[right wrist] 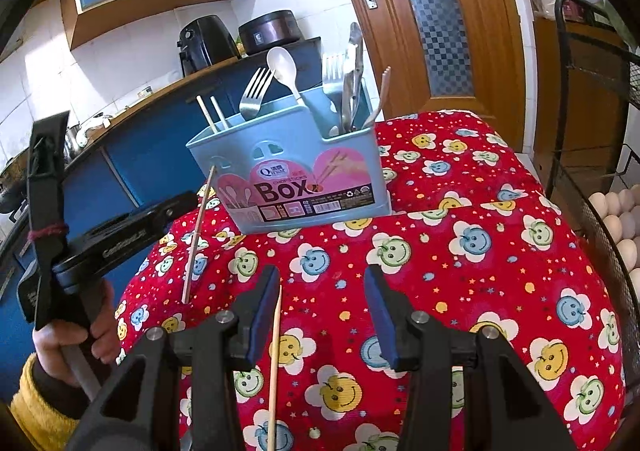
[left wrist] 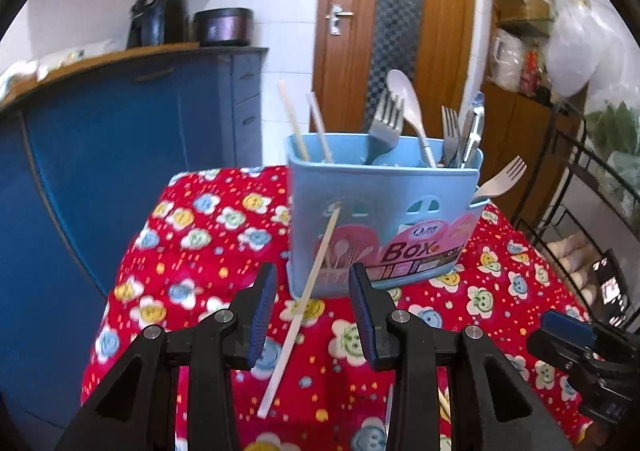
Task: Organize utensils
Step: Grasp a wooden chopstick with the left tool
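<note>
A light blue utensil box point(left wrist: 380, 219) stands on the red flowered tablecloth point(left wrist: 192, 263); it also shows in the right wrist view point(right wrist: 288, 171). It holds two chopsticks point(left wrist: 296, 127), forks point(left wrist: 386, 123), a white spoon point(left wrist: 406, 99) and metal cutlery. One chopstick point(left wrist: 304, 303) leans against the box front, between the fingers of my open left gripper point(left wrist: 312, 307), untouched. Another chopstick point(right wrist: 276, 363) lies on the cloth by the left finger of my open right gripper point(right wrist: 320, 311). The leaning chopstick point(right wrist: 198, 235) shows there too.
A blue cabinet point(left wrist: 100, 155) with an air fryer point(left wrist: 158, 17) and a cooker stands left. A wooden door point(left wrist: 392, 23) is behind. A black wire rack point(right wrist: 600, 155) with eggs point(right wrist: 620, 227) stands right of the table. The table edges drop off at left and back.
</note>
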Demonstrator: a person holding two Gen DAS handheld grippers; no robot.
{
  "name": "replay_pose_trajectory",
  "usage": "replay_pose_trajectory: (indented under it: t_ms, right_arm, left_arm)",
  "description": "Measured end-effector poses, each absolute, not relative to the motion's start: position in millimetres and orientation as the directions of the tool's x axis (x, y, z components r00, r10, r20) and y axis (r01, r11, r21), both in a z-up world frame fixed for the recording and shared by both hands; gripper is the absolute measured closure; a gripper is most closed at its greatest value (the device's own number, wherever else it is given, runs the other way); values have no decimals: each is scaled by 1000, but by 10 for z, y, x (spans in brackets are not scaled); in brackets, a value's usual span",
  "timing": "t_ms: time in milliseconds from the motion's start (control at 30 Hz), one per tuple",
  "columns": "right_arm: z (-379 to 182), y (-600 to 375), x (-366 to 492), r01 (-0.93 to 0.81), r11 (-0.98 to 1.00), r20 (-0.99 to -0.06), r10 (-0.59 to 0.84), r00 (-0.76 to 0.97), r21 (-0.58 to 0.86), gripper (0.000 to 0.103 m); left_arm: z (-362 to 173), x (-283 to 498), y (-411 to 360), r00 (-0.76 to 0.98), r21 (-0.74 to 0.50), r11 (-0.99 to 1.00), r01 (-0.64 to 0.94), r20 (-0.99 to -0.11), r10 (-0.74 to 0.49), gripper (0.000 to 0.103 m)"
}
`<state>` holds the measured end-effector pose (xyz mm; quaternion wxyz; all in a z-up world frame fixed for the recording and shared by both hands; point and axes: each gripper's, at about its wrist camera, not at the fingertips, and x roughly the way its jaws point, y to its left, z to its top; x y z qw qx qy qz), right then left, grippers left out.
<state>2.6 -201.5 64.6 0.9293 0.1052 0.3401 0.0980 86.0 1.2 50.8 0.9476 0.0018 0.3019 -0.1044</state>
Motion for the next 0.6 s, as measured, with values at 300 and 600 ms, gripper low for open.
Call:
replay_pose_trajectory:
  t_ms: [300,600]
  right_arm:
    - [618,-2093,41,-100,953,-609,260,749,284,56]
    - [582,-2124,66,-88,950,-606,260,752,299,56]
  left_arm:
    - [487,1047,-155,790,43,971,235,-590,-165,65]
    - [333,1101,-222,770,132,959,251,-628,-114,97]
